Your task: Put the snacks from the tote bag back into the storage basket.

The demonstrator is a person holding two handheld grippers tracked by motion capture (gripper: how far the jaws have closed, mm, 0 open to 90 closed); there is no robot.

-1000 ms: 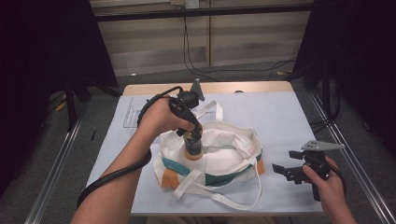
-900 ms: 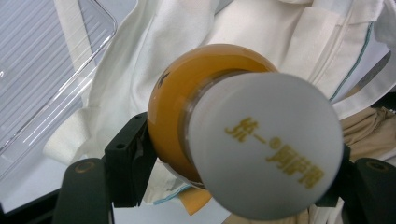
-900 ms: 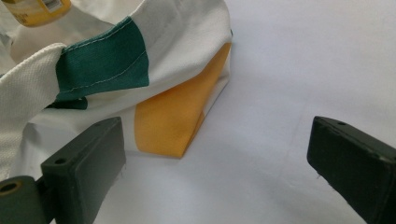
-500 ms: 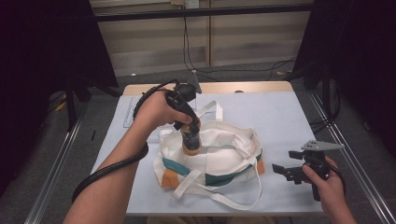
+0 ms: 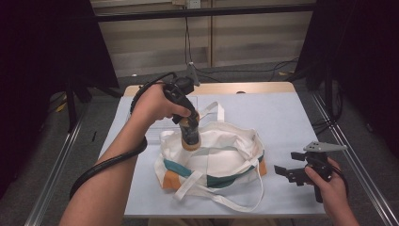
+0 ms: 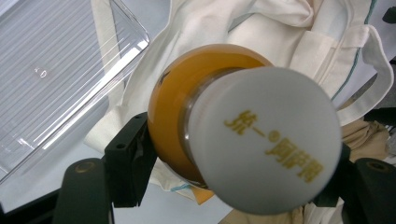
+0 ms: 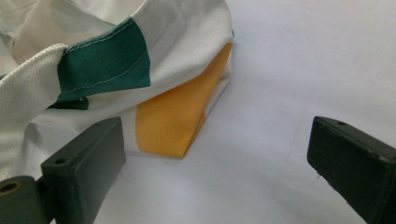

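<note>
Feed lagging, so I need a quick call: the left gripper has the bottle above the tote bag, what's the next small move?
Probably carry the bottle toward the clear tray beside the bag. The left gripper holds it clamped above the bag; the right gripper waits open.

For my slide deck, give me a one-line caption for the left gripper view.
Left gripper clamps an orange bottle with white cap above a cloth bag.
</note>
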